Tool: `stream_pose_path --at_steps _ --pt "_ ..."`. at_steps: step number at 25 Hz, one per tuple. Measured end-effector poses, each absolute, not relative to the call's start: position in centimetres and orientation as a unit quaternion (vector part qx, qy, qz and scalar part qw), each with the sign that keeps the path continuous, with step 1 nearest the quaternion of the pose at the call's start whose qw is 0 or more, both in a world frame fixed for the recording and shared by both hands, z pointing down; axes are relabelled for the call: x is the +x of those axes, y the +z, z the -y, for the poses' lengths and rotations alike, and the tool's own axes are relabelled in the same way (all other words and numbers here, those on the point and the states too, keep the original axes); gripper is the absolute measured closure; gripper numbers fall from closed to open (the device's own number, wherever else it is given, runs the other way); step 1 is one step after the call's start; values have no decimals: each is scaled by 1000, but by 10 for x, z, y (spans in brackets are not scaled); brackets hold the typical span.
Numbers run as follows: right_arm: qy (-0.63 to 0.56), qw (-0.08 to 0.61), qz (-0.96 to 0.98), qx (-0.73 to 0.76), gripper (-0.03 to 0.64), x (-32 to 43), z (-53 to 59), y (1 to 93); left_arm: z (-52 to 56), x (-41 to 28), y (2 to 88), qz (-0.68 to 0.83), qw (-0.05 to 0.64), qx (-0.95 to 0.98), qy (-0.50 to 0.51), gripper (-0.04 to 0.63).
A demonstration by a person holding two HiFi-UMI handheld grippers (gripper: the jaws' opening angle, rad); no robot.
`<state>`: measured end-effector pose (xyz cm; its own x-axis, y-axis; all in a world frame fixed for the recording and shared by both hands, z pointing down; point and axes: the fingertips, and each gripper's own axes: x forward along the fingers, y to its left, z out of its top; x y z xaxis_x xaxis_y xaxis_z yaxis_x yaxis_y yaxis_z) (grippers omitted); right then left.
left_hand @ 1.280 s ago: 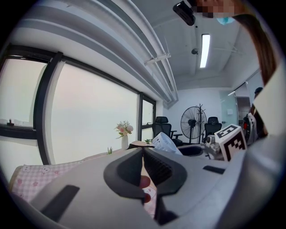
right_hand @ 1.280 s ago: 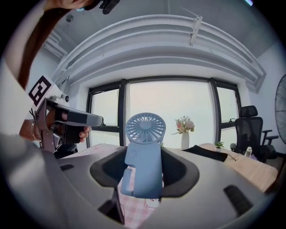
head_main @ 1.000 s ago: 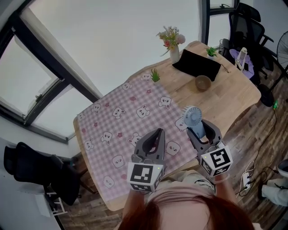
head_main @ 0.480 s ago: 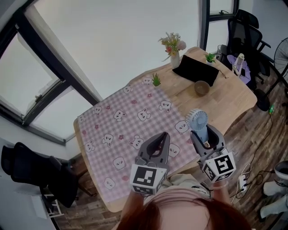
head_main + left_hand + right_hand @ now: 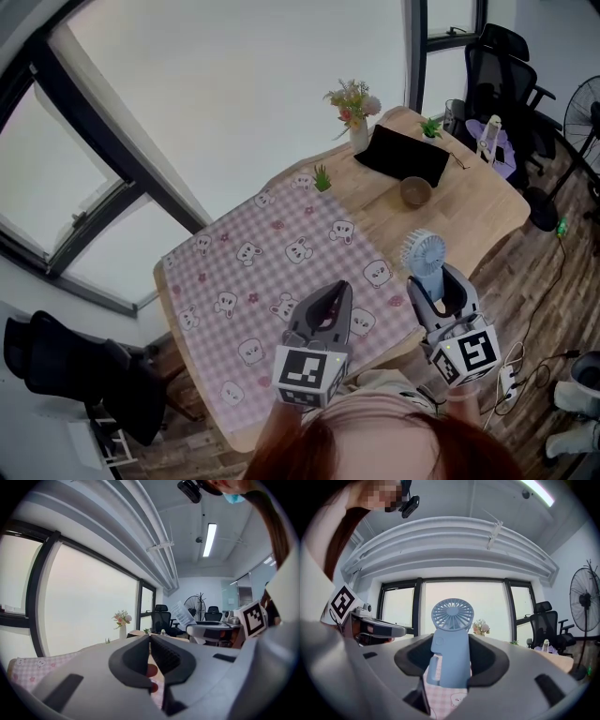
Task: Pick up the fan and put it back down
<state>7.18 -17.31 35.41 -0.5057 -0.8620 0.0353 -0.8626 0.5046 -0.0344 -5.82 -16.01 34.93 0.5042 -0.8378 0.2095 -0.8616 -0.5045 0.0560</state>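
desk (image 5: 469,220): one. pink checked cloth (image 5: 272,262): one. handheld fan (image 5: 424,251): one. tools: two, left tool (image 5: 330,292) and right tool (image 5: 434,281), each with one marker cube. vase of flowers (image 5: 357,131): one. small green plants: two, plant at cloth edge (image 5: 322,178) and plant at far corner (image 5: 430,127). black pad (image 5: 403,155): one. brown bowl (image 5: 413,192): one. office chairs: two, chair at right (image 5: 502,66) and chair at left (image 5: 56,352). standing fan (image 5: 583,98): one.
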Motion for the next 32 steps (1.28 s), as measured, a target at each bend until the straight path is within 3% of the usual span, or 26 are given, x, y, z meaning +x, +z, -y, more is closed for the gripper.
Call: stream_pose_path --at_steps 22,32 --pt "-4 -24 871 491 402 61 163 341 165 -68 362 487 65 865 95 579" --pt "-16 3 873 487 402 43 163 353 162 -80 368 500 70 857 102 580"
